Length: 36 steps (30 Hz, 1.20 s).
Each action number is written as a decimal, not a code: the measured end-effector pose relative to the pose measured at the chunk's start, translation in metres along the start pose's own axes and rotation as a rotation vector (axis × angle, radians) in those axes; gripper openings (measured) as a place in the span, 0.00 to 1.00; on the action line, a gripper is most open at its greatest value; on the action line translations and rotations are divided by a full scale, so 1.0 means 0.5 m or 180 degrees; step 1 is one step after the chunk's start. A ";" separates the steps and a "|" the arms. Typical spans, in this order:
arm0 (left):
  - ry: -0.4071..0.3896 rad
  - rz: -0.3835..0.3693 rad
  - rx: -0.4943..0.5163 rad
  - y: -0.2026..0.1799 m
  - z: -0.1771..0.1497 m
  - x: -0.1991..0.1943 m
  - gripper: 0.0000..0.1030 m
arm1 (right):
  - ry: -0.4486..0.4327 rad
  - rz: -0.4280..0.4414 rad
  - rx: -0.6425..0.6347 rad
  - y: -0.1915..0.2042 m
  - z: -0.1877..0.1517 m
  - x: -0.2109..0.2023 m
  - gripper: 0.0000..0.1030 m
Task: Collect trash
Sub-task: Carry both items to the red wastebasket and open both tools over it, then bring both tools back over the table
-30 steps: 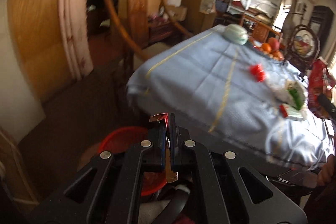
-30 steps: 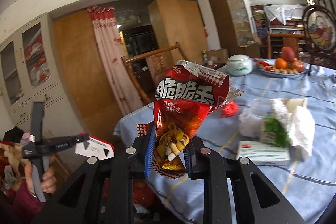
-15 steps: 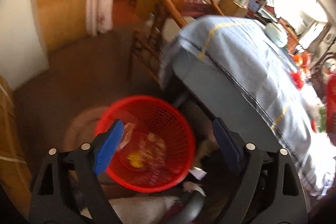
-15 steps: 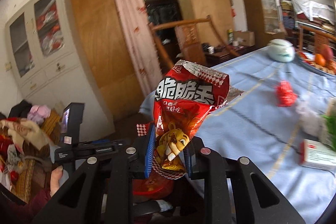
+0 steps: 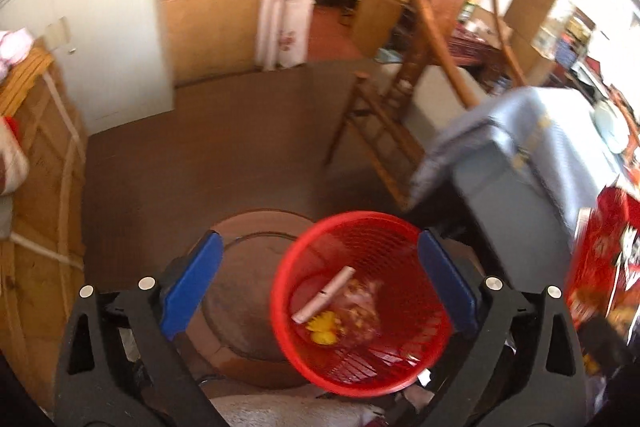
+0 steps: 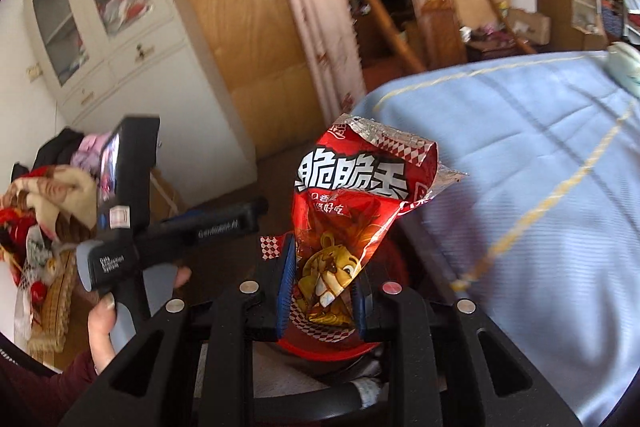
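Left tongs [image 5: 316, 283] are opening wide and empty over the bin [image 5: 360, 311]; right tongs [image 6: 322, 287] pinch the snack bag [image 6: 352, 227], likely to drop next.

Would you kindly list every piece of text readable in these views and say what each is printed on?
"脆脆香": large white characters on the red snack bag in the right claw; the last character is uncertain.
Smaller line beneath on the bag: too blurred.
"Data Collection System": on the left handle, partly blurred.
Side lettering on that device: unreadable.
Left view: no readable text.
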<state>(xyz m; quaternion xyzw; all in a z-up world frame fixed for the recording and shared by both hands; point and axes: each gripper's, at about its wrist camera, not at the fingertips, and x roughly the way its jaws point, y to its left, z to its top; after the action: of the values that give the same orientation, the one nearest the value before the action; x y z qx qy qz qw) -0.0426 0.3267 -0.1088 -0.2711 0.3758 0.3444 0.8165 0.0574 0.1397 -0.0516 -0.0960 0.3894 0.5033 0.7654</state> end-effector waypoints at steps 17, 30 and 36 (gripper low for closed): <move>0.0108 0.0149 -0.0132 0.018 0.007 0.037 0.92 | 0.0143 -0.0054 0.0016 0.009 0.004 0.049 0.67; -0.0440 -0.0035 0.0486 -0.093 -0.021 -0.087 0.92 | -0.0459 -0.0440 0.0154 -0.016 -0.026 -0.110 0.78; -0.0858 -0.0114 0.0883 -0.162 -0.059 -0.177 0.93 | -0.0840 -0.0741 0.0240 -0.032 -0.064 -0.222 0.84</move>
<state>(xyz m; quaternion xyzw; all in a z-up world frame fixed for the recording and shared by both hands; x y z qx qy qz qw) -0.0357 0.2243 -0.0400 -0.1139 0.3020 0.3079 0.8950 0.0338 0.0376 -0.0006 -0.0448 0.2905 0.4046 0.8660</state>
